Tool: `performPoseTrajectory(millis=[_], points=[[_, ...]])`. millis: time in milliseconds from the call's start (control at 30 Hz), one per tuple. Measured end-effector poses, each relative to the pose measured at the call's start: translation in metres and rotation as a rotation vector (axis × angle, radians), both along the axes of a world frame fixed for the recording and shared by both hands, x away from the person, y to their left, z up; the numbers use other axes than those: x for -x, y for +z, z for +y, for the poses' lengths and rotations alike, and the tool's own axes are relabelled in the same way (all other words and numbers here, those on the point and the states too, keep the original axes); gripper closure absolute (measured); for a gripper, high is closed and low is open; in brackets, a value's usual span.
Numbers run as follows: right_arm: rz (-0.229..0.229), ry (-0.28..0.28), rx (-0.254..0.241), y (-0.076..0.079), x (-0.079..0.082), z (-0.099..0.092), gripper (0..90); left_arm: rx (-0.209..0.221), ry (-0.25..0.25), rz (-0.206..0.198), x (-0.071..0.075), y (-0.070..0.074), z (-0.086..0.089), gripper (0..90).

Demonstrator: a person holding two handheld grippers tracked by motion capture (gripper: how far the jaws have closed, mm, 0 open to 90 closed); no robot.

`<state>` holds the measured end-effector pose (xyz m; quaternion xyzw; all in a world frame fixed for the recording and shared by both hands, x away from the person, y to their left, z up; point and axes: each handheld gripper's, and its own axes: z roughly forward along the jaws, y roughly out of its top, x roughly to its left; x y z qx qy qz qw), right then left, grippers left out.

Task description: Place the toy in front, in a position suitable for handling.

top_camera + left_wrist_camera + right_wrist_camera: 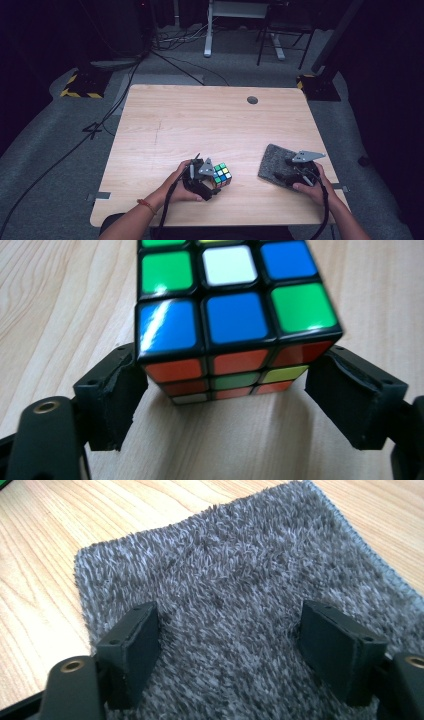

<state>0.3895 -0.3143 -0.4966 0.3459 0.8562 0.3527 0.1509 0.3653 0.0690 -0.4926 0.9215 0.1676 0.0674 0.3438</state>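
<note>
The colour cube [222,175] sits on the wooden worktop [210,120], near its front edge and left of centre. In the left gripper view the cube [235,320] shows blue, green and white squares on top and orange, green and yellow ones on the near side. The left hand-held gripper [212,181] is right beside it. Its jaws flank the cube's near lower corners, the left pad close against the edge and the right pad standing slightly off, so the jaws are parted with no firm clamp on the cube. Well apart, towards the right front of the worktop, lies a grey shaggy cloth [280,162]. The right hand-held gripper [287,172] hangs over that cloth [240,605] with its jaws spread wide and nothing between them but the pile.
</note>
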Motion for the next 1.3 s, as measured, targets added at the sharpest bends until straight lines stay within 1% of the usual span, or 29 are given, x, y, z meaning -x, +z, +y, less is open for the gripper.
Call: performPoseTrajectory(millis=[67, 100, 133, 200, 233, 267, 333, 367, 400, 433, 467, 533, 567, 633, 667, 733, 833, 933, 1100, 1133, 1200, 1300], points=[[0.009, -0.005, 0.011, 0.001, 0.000, 0.001, 26.0, 0.007, 0.039, 0.007, -0.001, -0.001, -0.003, 15.9], [0.009, -0.005, 0.011, 0.001, 0.000, 0.001, 26.0, 0.007, 0.039, 0.007, -0.001, -0.001, -0.003, 16.5], [0.015, -0.001, 0.009, 0.002, 0.000, 0.001, 27.1, 0.022, 0.058, 0.023, -0.002, -0.002, -0.006, 17.1], [0.019, 0.008, 0.008, 0.002, 0.000, 0.001, 29.0, 0.033, 0.045, 0.037, -0.005, -0.003, -0.008, 16.6], [0.017, 0.025, 0.010, 0.002, -0.001, 0.001, 31.5, 0.037, 0.041, 0.042, -0.006, -0.004, -0.009, 15.9], [0.016, 0.032, 0.012, 0.003, 0.000, 0.002, 33.7, 0.036, 0.037, 0.044, -0.007, -0.005, -0.011, 15.6], [0.019, 0.045, 0.015, 0.003, 0.000, 0.003, 34.5, 0.033, 0.037, 0.042, -0.008, -0.005, -0.013, 15.7], [0.019, 0.045, 0.015, 0.003, 0.000, 0.003, 34.5, 0.024, 0.037, 0.032, -0.008, -0.006, -0.016, 15.7], [0.024, 0.055, 0.022, 0.004, 0.000, 0.005, 34.4, 0.024, 0.015, 0.013, -0.009, -0.007, -0.020, 16.6], [0.026, 0.060, 0.022, 0.004, 0.001, 0.005, 34.4, 0.024, 0.015, 0.013, -0.009, -0.007, -0.020, 16.9], [0.026, 0.060, 0.022, 0.004, 0.001, 0.005, 34.4, 0.026, 0.002, 0.010, -0.010, -0.007, -0.021, 16.9], [0.025, 0.067, 0.022, 0.004, 0.001, 0.007, 34.7, 0.031, -0.008, 0.010, -0.011, -0.008, -0.022, 17.0], [0.027, 0.068, 0.021, 0.004, 0.001, 0.006, 36.6, 0.033, -0.009, 0.011, -0.011, -0.008, -0.022, 17.5], [0.029, 0.082, 0.017, 0.005, 0.002, 0.006, 43.5, 0.038, -0.016, 0.007, -0.012, -0.007, -0.019, 20.2], [0.031, 0.086, 0.011, 0.005, 0.002, 0.007, 47.5, 0.047, -0.018, 0.003, -0.012, -0.007, -0.018, 23.9], [0.028, 0.090, 0.007, 0.006, 0.003, 0.009, 56.0, 0.049, -0.022, -0.005, -0.012, -0.007, -0.017, 30.9], [0.020, 0.098, 0.005, 0.006, 0.004, 0.012, 65.5, 0.050, -0.025, 0.003, -0.013, -0.006, -0.016, 32.1], [0.020, 0.105, -0.006, 0.006, 0.005, 0.014, 72.3, 0.040, -0.032, 0.005, -0.013, -0.005, -0.016, 32.8], [0.024, 0.122, -0.022, 0.008, 0.006, 0.014, 76.1, 0.032, -0.046, 0.010, -0.012, -0.003, -0.015, 33.1], [0.025, 0.130, -0.028, 0.009, 0.007, 0.015, 76.6, 0.024, -0.048, 0.015, -0.011, -0.003, -0.016, 33.1], [0.008, 0.152, -0.038, 0.015, 0.010, 0.018, 77.3, 0.012, -0.065, -0.001, -0.010, 0.000, -0.018, 33.3], [-0.024, 0.181, -0.052, 0.025, 0.016, 0.025, 77.5, 0.025, -0.078, -0.015, -0.009, 0.006, -0.021, 33.3]])
